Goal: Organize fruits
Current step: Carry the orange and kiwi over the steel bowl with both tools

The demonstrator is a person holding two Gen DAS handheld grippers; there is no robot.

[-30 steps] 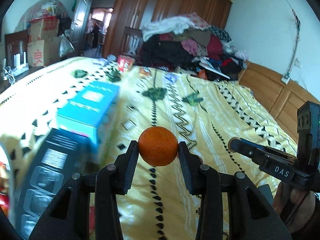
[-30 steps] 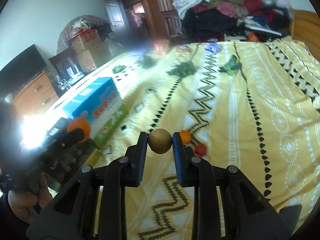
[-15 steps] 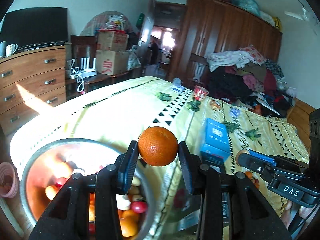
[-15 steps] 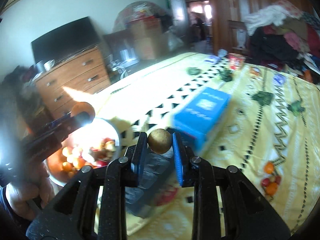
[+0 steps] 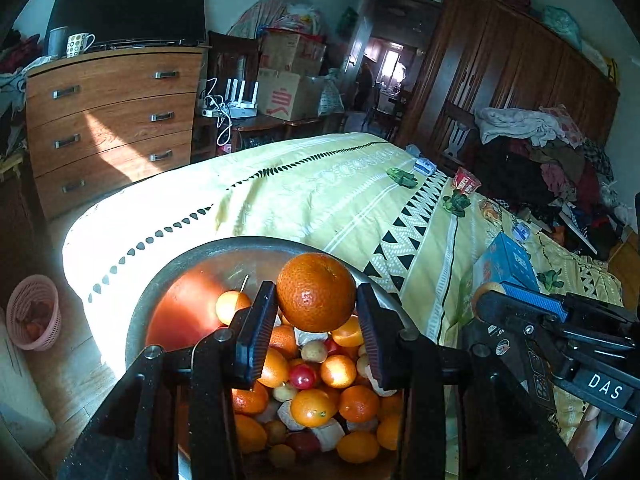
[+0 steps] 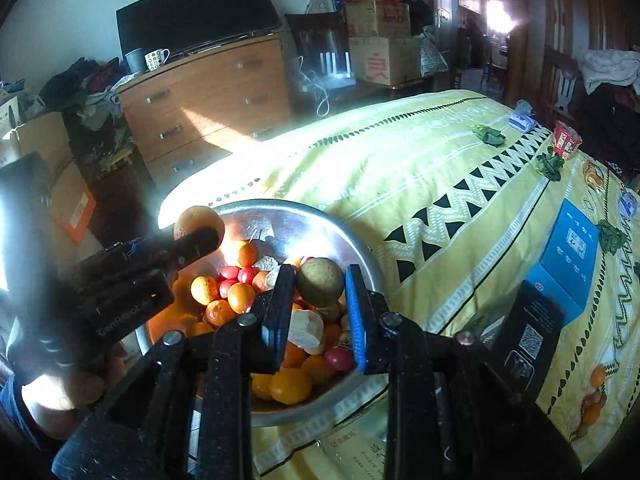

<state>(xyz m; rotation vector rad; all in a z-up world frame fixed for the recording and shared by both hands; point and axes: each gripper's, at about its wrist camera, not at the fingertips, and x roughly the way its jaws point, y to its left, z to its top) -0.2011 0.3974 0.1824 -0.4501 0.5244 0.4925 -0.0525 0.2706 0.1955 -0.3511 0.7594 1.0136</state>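
- My left hand-held gripper [image 5: 316, 320] pinches an orange [image 5: 315, 291] by its sides, above the metal bowl [image 5: 168, 280] of fruit.
- My right hand-held gripper [image 6: 316, 300] pinches a brown round fruit [image 6: 320, 287] over the same bowl [image 6: 320, 220].
- I judge both fruits light, firm and easy to roll, so the middle is the best place to hold.
- The bowl sits at the edge of the bed [image 5: 320, 184]; there is open room above it.

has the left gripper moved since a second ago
Yes. The left gripper, shut on the orange, has swung away from the blue box out on the bedspread and now hangs over the metal bowl of fruit at the bed's corner.
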